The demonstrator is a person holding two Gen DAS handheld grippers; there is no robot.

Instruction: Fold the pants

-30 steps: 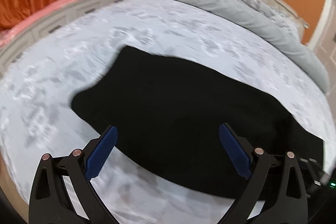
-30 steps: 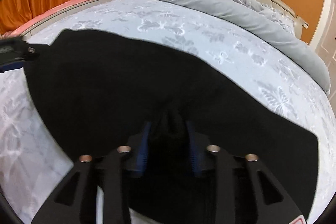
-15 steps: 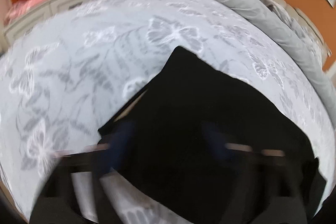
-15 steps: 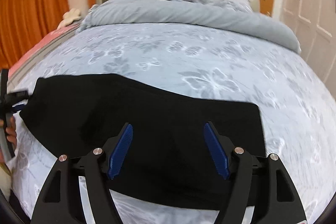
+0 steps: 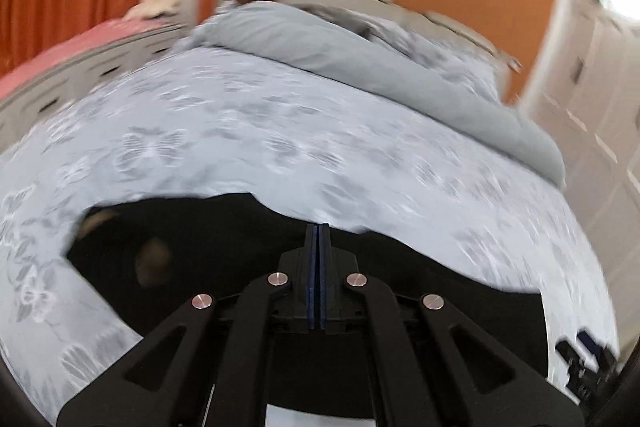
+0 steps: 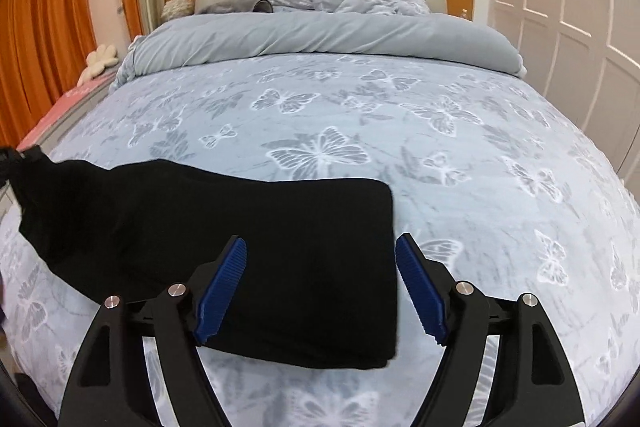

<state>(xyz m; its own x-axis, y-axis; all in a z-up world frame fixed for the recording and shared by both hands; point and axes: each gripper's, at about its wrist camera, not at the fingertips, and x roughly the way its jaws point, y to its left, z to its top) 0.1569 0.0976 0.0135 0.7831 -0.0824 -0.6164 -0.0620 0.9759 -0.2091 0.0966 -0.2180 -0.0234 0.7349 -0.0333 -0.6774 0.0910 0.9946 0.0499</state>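
The black pants point(image 6: 280, 247) lie folded on the butterfly-print bed cover, a neat square edge to the right. My right gripper point(image 6: 320, 281) is open and empty, its blue pads just above the pants' near right part. My left gripper point(image 5: 318, 239) is shut with its pads pressed together; in the right wrist view the left end of the pants point(image 6: 28, 163) is lifted off the bed at the far left, where that gripper's dark tip shows. In the blurred left wrist view the pants point(image 5: 180, 247) spread below the shut fingers.
A rolled grey duvet point(image 6: 320, 35) and pillows lie across the head of the bed point(image 6: 440, 131). Orange curtains point(image 6: 36, 47) and a pink-topped drawer unit stand left. White wardrobe doors point(image 6: 580, 27) stand right.
My right gripper let go of the pants, opened and pulled back. My left gripper went from open to shut at the pants' left end and raised it.
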